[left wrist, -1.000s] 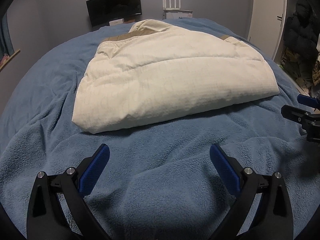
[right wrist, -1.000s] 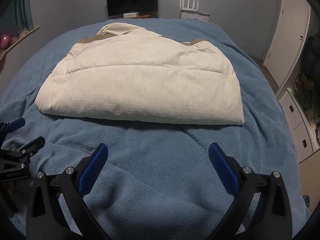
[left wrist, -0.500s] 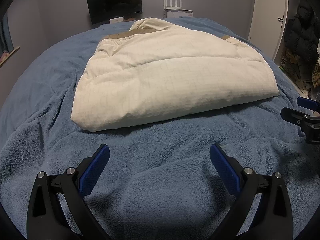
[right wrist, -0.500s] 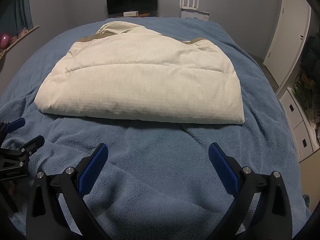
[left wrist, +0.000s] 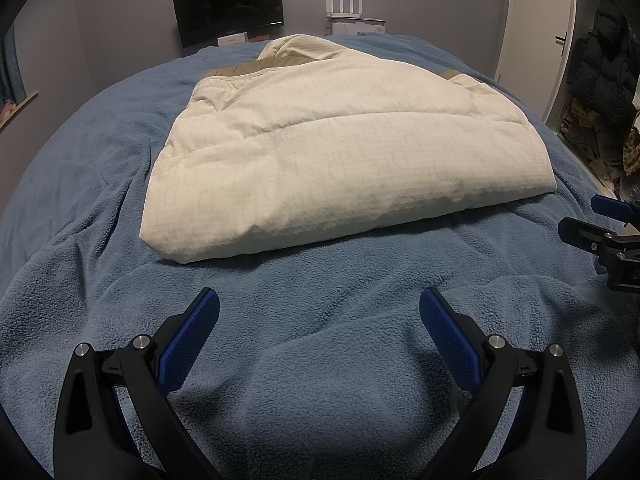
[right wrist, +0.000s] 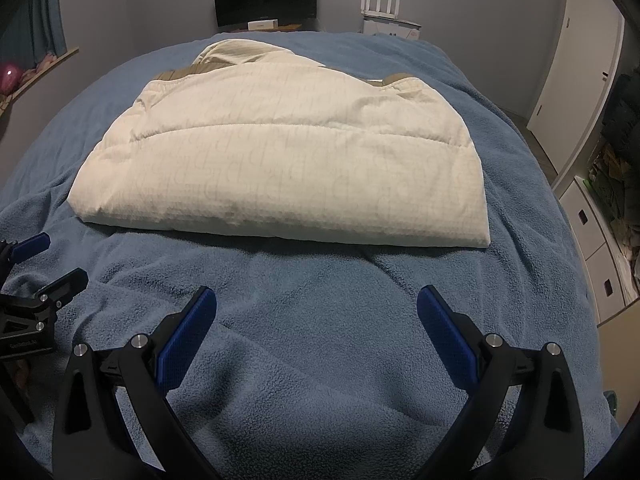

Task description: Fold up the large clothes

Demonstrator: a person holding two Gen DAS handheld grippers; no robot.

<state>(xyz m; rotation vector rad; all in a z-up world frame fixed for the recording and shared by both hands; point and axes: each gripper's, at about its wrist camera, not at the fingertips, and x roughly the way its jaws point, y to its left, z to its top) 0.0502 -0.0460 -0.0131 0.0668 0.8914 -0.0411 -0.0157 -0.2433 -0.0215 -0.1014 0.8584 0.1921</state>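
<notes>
A cream quilted jacket (left wrist: 340,152) with tan trim lies folded flat on a blue fleece blanket (left wrist: 320,288), its folded edge facing me; the right wrist view shows the jacket (right wrist: 288,164) from the other side. My left gripper (left wrist: 319,312) hovers open over bare blanket short of the fold, holding nothing. Likewise my right gripper (right wrist: 316,312) is open and holds nothing, near the jacket's right half. Each gripper shows at the edge of the other's view: the right gripper (left wrist: 600,228), the left gripper (right wrist: 44,264).
The blanket (right wrist: 320,340) covers a bed. A dark monitor (left wrist: 228,12) and a white router (left wrist: 346,4) stand against the far wall. A white door (left wrist: 536,28) and dark hanging clothes (left wrist: 608,68) are on the right; white drawers (right wrist: 596,248) flank the bed.
Both grippers have eased slightly forward toward the jacket; both stay open. The jacket has not moved.
</notes>
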